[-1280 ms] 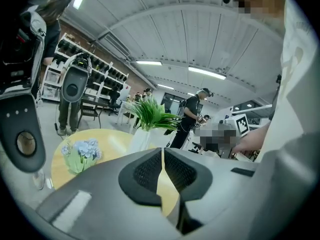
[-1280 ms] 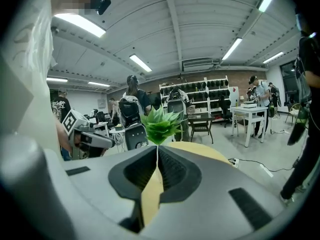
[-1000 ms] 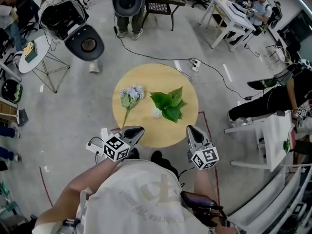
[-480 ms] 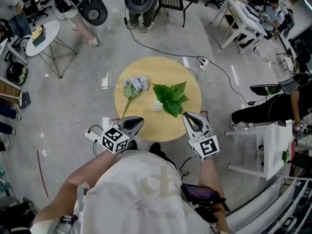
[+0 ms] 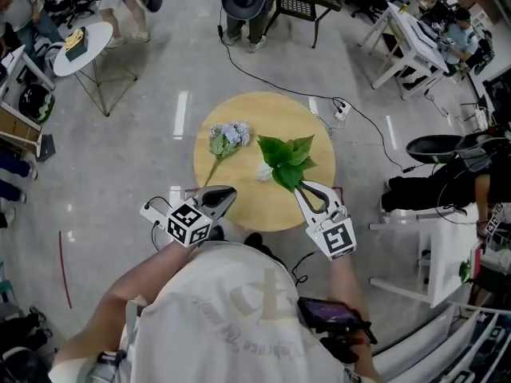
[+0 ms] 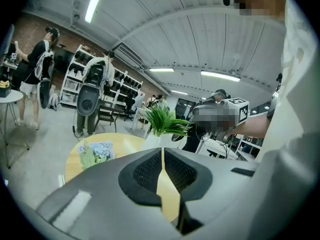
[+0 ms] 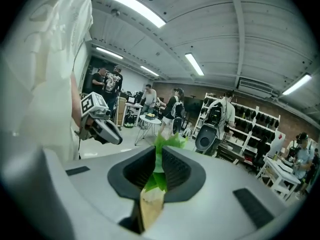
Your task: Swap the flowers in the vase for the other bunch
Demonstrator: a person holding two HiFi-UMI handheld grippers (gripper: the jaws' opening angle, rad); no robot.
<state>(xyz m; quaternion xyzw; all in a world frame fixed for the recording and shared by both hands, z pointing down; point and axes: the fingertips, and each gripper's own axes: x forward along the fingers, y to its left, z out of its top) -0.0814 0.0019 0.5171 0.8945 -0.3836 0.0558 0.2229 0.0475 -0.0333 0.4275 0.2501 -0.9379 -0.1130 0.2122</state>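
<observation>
A round wooden table carries a small white vase with a bunch of broad green leaves standing in it. To its left a bunch of pale blue flowers lies flat, stem toward me. My left gripper hovers shut over the near left rim, short of the blue bunch's stem. My right gripper is shut with nothing in it, its tip just short of the green leaves. In the left gripper view the blue flowers and green leaves lie beyond the shut jaws. The leaves fill the right gripper view's centre.
A cable and power strip lie on the concrete floor behind the table. A small round side table stands far left, white desks far right. People stand at the back, and one sits at right.
My right gripper has moved up and left toward the green leaves and rolled. The left gripper has barely shifted. The flowers and vase have stayed put.
</observation>
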